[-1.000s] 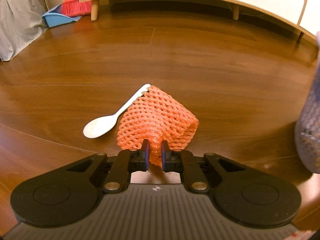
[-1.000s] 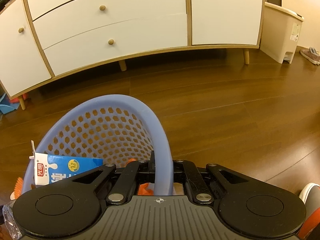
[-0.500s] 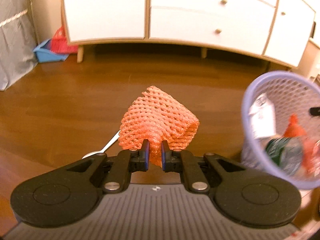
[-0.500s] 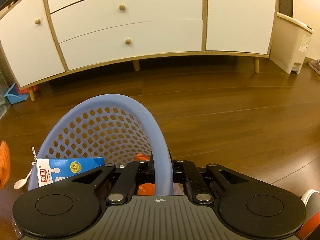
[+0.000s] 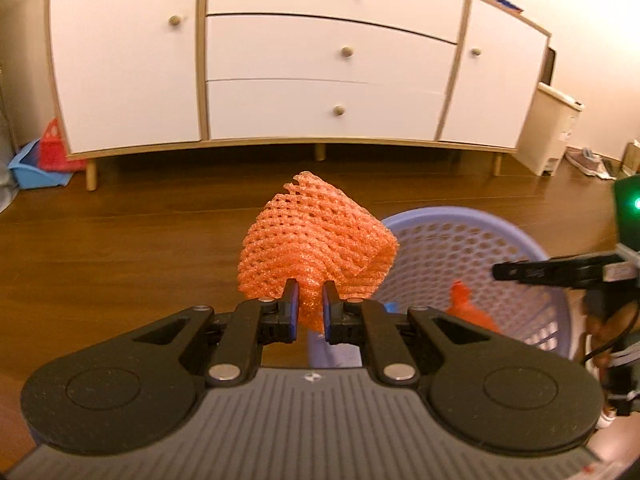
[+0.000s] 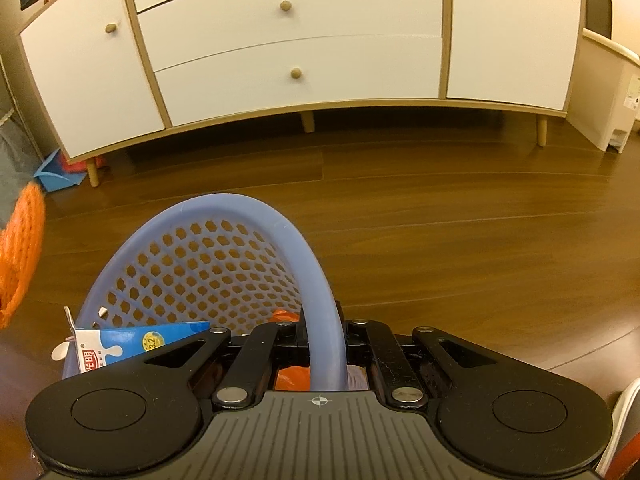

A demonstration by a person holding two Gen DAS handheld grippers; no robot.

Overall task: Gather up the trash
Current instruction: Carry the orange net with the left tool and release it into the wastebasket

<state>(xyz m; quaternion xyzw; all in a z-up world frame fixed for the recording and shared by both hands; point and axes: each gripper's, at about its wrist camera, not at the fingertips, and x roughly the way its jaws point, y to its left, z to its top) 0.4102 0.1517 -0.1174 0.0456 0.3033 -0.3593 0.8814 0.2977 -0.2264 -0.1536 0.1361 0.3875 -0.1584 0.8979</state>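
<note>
Foam netting, soft and featherlight, sat pinched at its lower edge in the left hand-held gripper; the right hand-held gripper clamped the basket rim.

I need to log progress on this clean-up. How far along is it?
Done: a milk carton and orange scraps already lie in the purple basket, which the right claw grips by its rim. In hand: the left claw holds an orange foam net beside the basket. Left: dropping it in.

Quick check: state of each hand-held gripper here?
Left hand-held gripper: shut on the orange foam net.
Right hand-held gripper: shut on the purple basket rim.
</note>
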